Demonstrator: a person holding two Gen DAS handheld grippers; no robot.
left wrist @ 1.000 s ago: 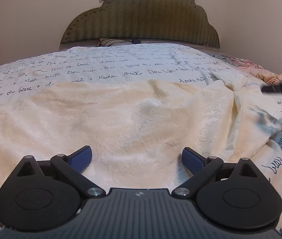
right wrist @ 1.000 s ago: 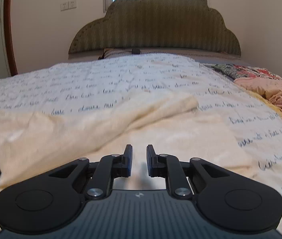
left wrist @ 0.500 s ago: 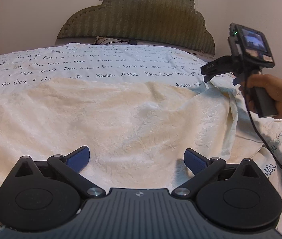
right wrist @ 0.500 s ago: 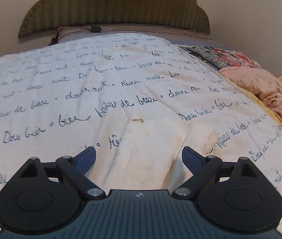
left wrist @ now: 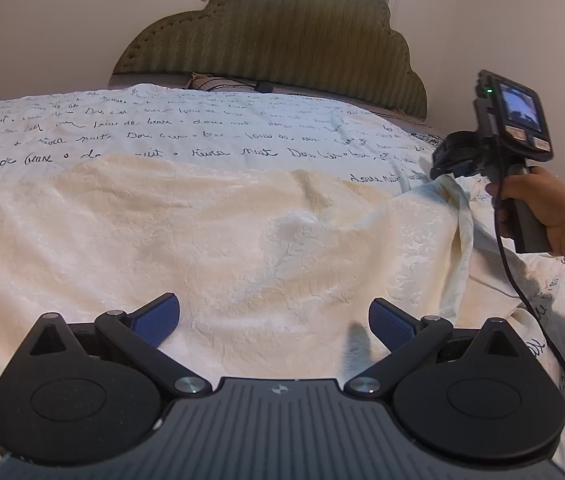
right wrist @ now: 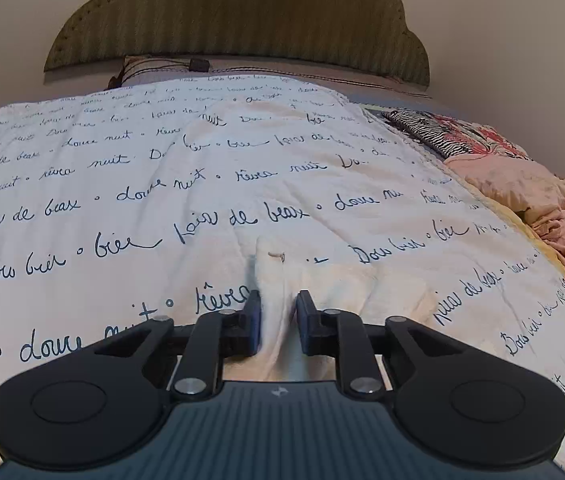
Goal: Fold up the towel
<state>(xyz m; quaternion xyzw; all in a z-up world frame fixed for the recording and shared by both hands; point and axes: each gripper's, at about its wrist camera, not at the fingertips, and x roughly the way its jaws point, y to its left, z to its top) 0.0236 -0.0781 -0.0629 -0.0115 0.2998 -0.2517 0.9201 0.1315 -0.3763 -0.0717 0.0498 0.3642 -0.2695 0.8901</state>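
Pinched between the nearly closed blue pads of the right gripper [right wrist: 278, 322] is a far corner of the cream towel [left wrist: 222, 240], which is spread over the script-printed bedspread [right wrist: 162, 184], while the left gripper [left wrist: 274, 320] is held wide apart, empty, above the towel's near edge.

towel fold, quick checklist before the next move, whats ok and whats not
1. Right gripper closed on a towel corner: ok, cloth pinched between its fingers.
2. Left gripper holding the towel: not ok, jaws wide open above the cloth.
3. Towel spread flat on the bedspread: mostly ok, right edge bunched.
4. Corner secure enough to lift: cannot tell, the grip depth is hidden.
5. Fold path clear: ok, pink bedding lies off to the right side.
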